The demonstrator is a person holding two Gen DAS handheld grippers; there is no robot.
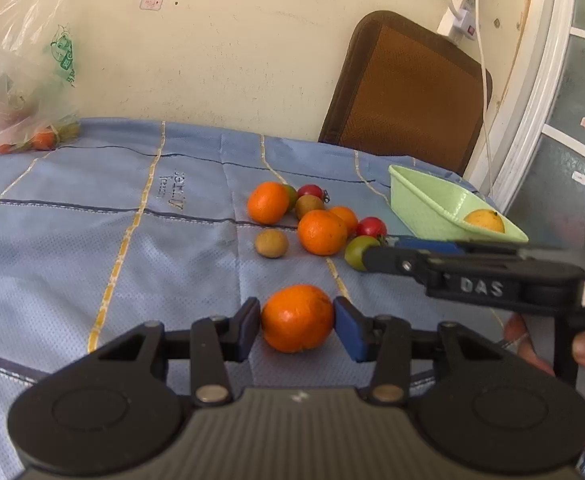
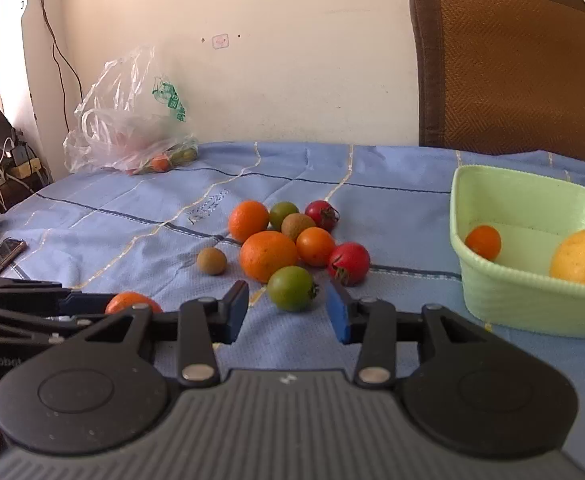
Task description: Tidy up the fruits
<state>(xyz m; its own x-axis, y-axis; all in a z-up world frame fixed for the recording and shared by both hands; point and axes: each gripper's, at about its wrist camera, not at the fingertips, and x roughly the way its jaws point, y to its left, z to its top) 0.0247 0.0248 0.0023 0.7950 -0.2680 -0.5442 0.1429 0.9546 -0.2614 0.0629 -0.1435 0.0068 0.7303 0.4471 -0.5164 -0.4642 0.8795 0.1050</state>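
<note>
The left gripper (image 1: 297, 322) has its blue pads (image 1: 350, 330) pressed on either side of an orange mandarin (image 1: 297, 318), which rests on the blue cloth (image 1: 92, 220) close in front of the tool. The right gripper (image 2: 288, 314) stands with its jaws apart around a green tomato (image 2: 291, 288), the pads clear of its skin on both sides (a narrow gap shows at each flank). Just beyond that tomato lies the loose heap of fruit (image 2: 288, 236): smooth orange mandarins, two glossy red tomatoes with dried stems, another green one and dull brown longans, one of them (image 2: 211, 261) sitting a little apart to the left. To the right stands the pale green tray (image 2: 532, 308), a ribbed plastic tub with rounded corners, holding a small orange fruit (image 2: 483, 242) against its near wall and a larger yellow one (image 2: 582, 258). In the left wrist view the right tool's black arm crosses in front of the tray's near edge. The cloth is woven, with yellow and dark stripes. Far back by the wall slumps a crinkled clear plastic bag (image 2: 128, 128) with more fruit inside, and a brown mesh chair back (image 2: 512, 60) rises behind the tray.
</note>
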